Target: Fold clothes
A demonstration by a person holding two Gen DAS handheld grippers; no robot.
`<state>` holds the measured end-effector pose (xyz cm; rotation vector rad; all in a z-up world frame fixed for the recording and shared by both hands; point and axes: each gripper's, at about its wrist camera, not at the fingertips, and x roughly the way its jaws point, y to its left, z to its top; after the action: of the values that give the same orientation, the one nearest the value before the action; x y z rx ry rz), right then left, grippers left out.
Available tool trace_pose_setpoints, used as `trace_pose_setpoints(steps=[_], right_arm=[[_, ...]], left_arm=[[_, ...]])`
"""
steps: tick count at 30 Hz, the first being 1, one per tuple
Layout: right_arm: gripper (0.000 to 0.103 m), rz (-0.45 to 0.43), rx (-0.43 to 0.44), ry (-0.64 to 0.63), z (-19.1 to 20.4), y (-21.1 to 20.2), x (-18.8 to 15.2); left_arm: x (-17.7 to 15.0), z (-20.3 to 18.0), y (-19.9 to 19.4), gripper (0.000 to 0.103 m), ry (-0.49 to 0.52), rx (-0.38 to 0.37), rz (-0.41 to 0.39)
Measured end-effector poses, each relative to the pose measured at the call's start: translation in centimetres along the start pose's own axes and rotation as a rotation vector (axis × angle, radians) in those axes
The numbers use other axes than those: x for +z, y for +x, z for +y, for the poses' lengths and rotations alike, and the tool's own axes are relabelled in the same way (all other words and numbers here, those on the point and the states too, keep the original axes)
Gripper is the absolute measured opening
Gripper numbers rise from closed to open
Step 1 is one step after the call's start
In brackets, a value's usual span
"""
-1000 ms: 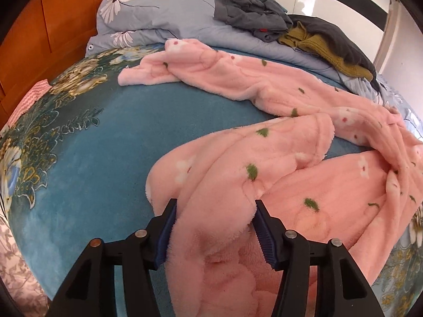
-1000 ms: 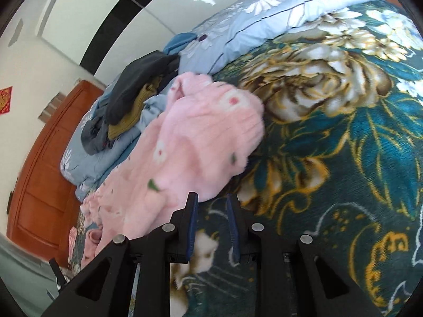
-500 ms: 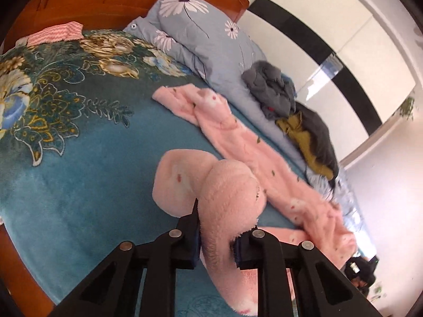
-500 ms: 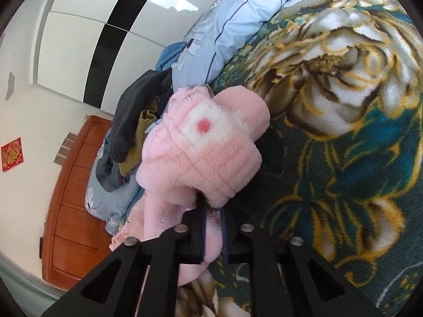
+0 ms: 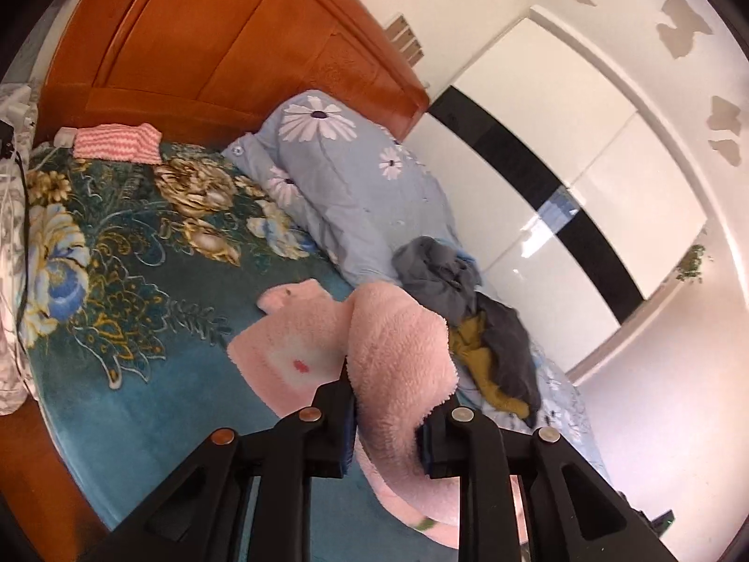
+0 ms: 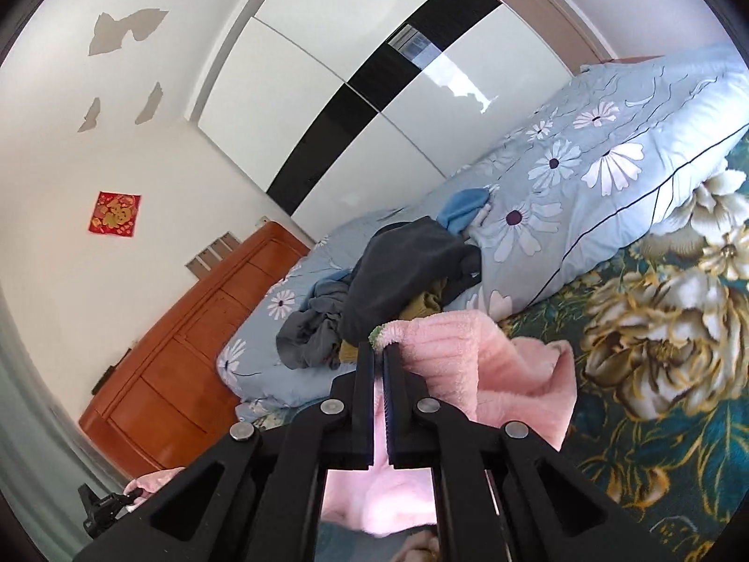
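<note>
Pink fleece [image 5: 402,360] bunched thick between the left gripper [image 5: 386,414] pads, pressed on both sides, jaws easing slightly wider yet clamped on the fold. Rises above the fingertips as a rounded hump, then hangs down past the right finger and out of view at the bottom. Flat pink panel with a red spot spreads to the left of the left finger, lying on the teal blanket [image 5: 140,374]. Cannot tell where that panel joins the held fold, hidden behind the finger.

Right gripper [image 6: 379,356] pinched tight on a thin edge of the fleece [image 6: 468,356]; green-flecked hem pokes just above the tips. Rest of the cloth drapes to the right of the jaws and down behind the frame, glimpsed pink through the gap beneath. Lower end cut off by the gripper body.

Behind, on the blue quilt [image 6: 585,178], a heap of dark clothes [image 6: 402,262] with a mustard piece partly buried; separate garments hard to make out. Striped pink cloth [image 5: 117,143] by the headboard [image 5: 210,37]. Small dark object at the lower left edge of the right view, too small to identify.
</note>
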<state>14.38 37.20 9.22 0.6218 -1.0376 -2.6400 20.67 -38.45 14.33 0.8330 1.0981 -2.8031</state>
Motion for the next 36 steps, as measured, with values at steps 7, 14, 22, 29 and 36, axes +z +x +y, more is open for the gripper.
trace_pose_setpoints(steps=[7,14,22,29,36], right_arm=[[0.003,0.193,-0.214,0.172,-7.5,10.1,-2.4],[0.003,0.248,-0.326,0.093,-8.3,13.6,-2.9],[0.033,0.242,-0.332,-0.041,-4.8,9.0,-3.1],[0.040,0.196,-0.336,0.039,-6.0,1.7,-6.0],[0.040,0.242,-0.223,0.244,-8.8,3.4,-9.1]], left_arm=[[-0.2,5.3,16.9,0.025,-0.132,0.195,0.263],[-1.5,7.0,24.6,0.035,-0.178,0.208,0.299],[-2.9,6.1,20.2,0.078,-0.159,-0.006,0.295],[-5.7,12.4,14.9,0.083,-0.272,0.074,0.228],[-5.3,13.1,19.1,0.082,-0.257,0.102,0.244]])
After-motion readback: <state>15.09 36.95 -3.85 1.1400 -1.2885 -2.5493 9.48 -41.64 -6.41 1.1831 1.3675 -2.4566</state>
